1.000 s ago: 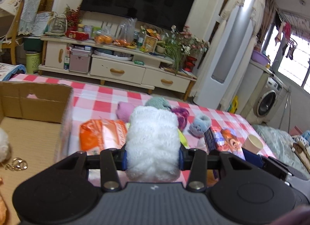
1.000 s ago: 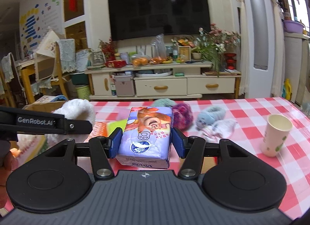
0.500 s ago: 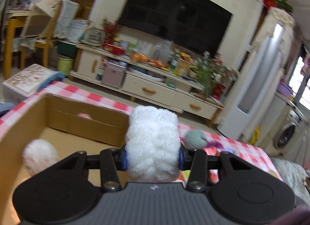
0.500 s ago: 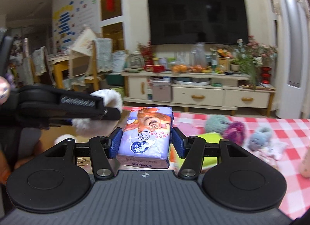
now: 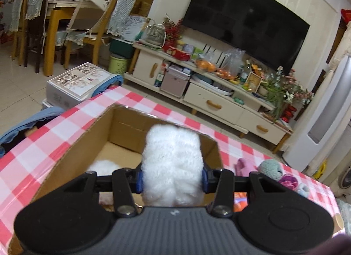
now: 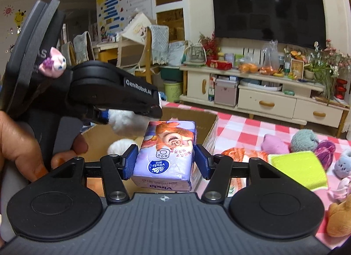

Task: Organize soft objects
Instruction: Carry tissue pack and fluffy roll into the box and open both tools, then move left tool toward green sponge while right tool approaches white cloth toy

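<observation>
Grippers first, nearest my wrists. My left gripper point(image 5: 172, 179) is clamped on a white fluffy plush point(image 5: 172, 162), its blue pads pressed into both sides of the pile; the plush hangs above the open cardboard box point(image 5: 72, 156). My right gripper point(image 6: 164, 159) pinches a purple Vinda tissue pack point(image 6: 166, 156) between its blue pads, held at the box's right wall. My left hand point(image 6: 19, 145) shows in the right wrist view, wrapped around the left gripper's handle, which carries a small pink cat charm point(image 6: 52, 65).

Inside the box: a white pompom point(image 5: 104, 166) on the floor, near the left wall, below and left of the held plush.

Right of the box, on the red-and-white checked tablecloth point(image 5: 72, 121): an orange printed packet point(image 6: 242, 154) just beside the box wall, a yellow-green sponge cloth point(image 6: 296, 168) next to it, then a pink soft piece point(image 6: 275, 144), a teal yarn ball point(image 6: 305, 139), a purple yarn ball point(image 6: 326, 151) and a pale blue plush item point(image 6: 343, 166), all close together. An orange-brown plush toy point(image 6: 342, 217) lies at the right edge of view.

Beyond the box: a cream TV cabinet point(image 5: 210, 101) crowded with goods, a black television point(image 5: 243, 24) above it.
</observation>
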